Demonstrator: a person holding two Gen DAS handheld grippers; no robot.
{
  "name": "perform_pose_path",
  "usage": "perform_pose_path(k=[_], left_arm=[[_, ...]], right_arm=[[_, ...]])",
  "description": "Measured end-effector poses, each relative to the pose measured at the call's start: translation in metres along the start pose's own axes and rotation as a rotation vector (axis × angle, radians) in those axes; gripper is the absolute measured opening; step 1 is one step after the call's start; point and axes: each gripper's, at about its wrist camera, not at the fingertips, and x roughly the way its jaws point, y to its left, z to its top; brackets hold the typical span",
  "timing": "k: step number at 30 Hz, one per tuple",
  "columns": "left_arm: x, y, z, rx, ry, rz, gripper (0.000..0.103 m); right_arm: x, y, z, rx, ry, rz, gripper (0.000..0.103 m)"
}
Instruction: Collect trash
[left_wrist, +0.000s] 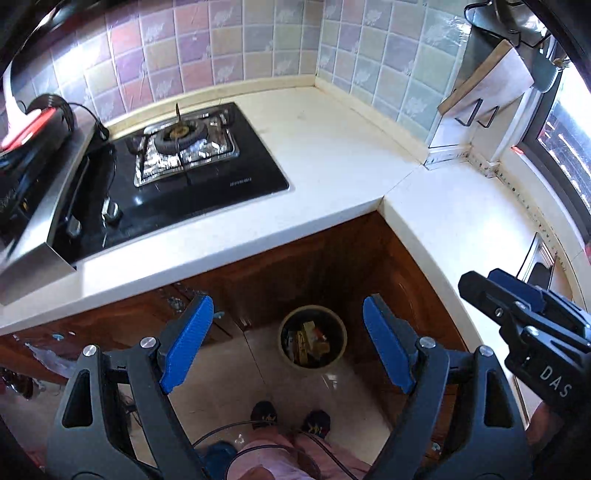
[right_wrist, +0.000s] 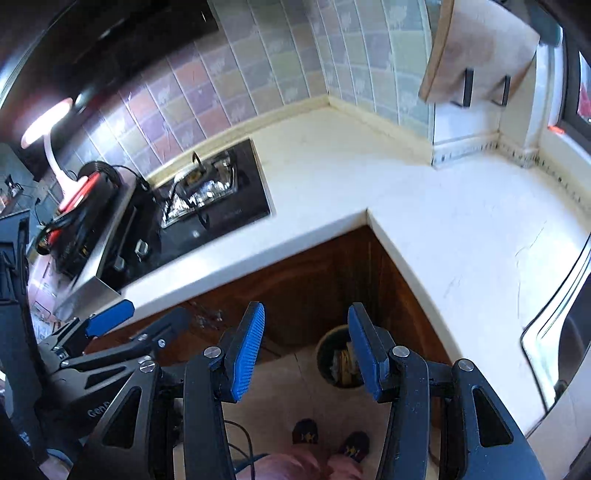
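Nearest in both wrist views are the person's 2 slippered feet (left_wrist: 290, 419) on the pale tiled floor (left_wrist: 229, 398). Above them the left tool (left_wrist: 286, 341) hangs with its 2 blue-padded fingers (left_wrist: 188, 343) spread wide and nothing between them; the right tool (right_wrist: 304, 350) is likewise parted and empty, its blue pads (right_wrist: 245, 358) framing the floor below. In the left wrist view the right tool appears at the right edge, over the table's front lip; in the right wrist view the left tool shows at the lower left. On the floor just beyond the feet, tucked into the inner corner of the wooden cabinets (left_wrist: 295, 258), stands a round trash bin (left_wrist: 312, 336), holding yellowish and dark scraps; in the right wrist view it is partly hidden behind the right finger. Higher up, the white L-shaped table (left_wrist: 332, 147) wraps around that corner. On its left run sits a black glass stove (left_wrist: 192, 173) with foil around the burner (left_wrist: 180, 137) and 2 knobs near its front edge. Along the right edge of the table a steel sink rim (right_wrist: 554, 314) shows. Farther back, pastel tiles (left_wrist: 229, 48) cover the wall, and a cutting board (left_wrist: 487, 81) rests in a black wire rack beside the window (left_wrist: 569, 140).
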Motion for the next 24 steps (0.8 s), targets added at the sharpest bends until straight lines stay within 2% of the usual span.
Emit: perform_pose_path(k=[6, 11, 17, 24], left_arm=[[-0.035, -0.014, 0.012, 0.007, -0.057, -0.018, 0.082], [-0.060, -0.027, 0.017, 0.021, -0.126, -0.009, 0.082], [-0.073, -0.033, 0.021, 0.025, -0.131, 0.001, 0.082], [-0.069, -0.028, 0.022, 0.028, -0.136, 0.014, 0.082]], right_arm=[[-0.053, 0.011, 0.021, -0.025, -0.085, -0.024, 0.048], [-0.079, 0.013, 0.022, -0.032, -0.163, -0.056, 0.054], [-0.088, 0.010, 0.017, -0.031, -0.193, -0.073, 0.055], [-0.082, 0.002, 0.017, -0.034, -0.198, -0.076, 0.055]])
